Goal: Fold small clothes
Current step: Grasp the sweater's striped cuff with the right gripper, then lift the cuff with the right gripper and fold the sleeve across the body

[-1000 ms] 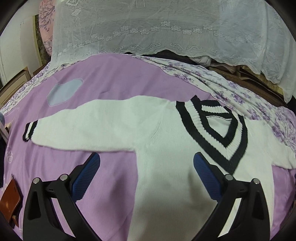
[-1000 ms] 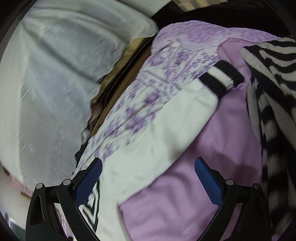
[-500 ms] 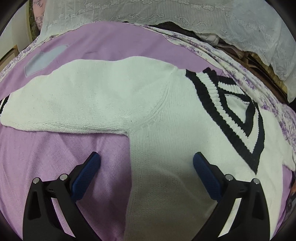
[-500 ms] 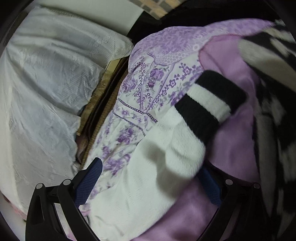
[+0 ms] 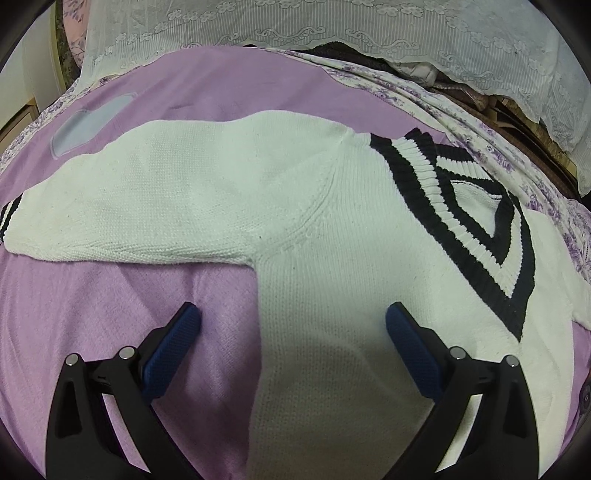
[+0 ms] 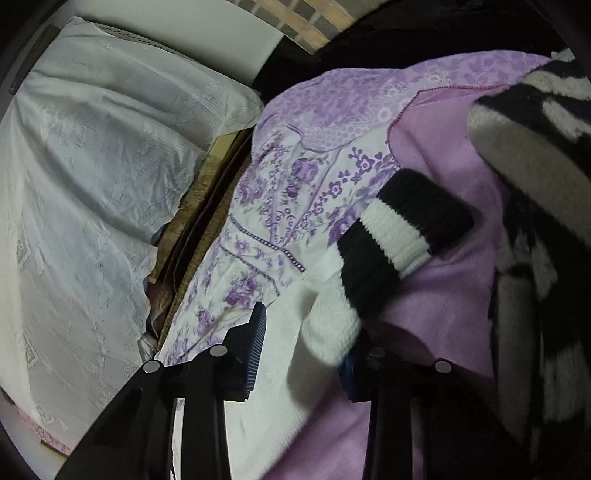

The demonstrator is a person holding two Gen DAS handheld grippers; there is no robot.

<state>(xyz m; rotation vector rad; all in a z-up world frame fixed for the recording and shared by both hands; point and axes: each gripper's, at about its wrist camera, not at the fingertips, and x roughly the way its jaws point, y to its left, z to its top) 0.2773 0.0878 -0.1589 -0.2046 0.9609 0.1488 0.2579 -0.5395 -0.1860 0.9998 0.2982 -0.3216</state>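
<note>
A white knitted sweater (image 5: 332,229) with a black-and-white striped V-neck lies flat on a purple blanket (image 5: 110,295), one sleeve stretched out to the left. My left gripper (image 5: 293,321) hovers open just over the sweater's side edge, below the armpit, with nothing between its pads. In the right wrist view the other sleeve (image 6: 332,317) with its black-and-white cuff (image 6: 402,236) runs between the jaws of my right gripper (image 6: 303,354). Those jaws are closing, and the bunched knit fills the gap and hides the right pad.
A white lace cover (image 5: 332,29) drapes the back of the bed. A purple floral sheet (image 6: 295,177) borders the blanket. A fuzzy black-and-white striped garment (image 6: 535,184) lies close on the right of the right gripper. Dark wood shows in the gap beside the lace.
The left gripper dropped closer to the sweater and then held. The right gripper moved in along the sleeve, and its jaws went from wide open to narrowed on the sleeve.
</note>
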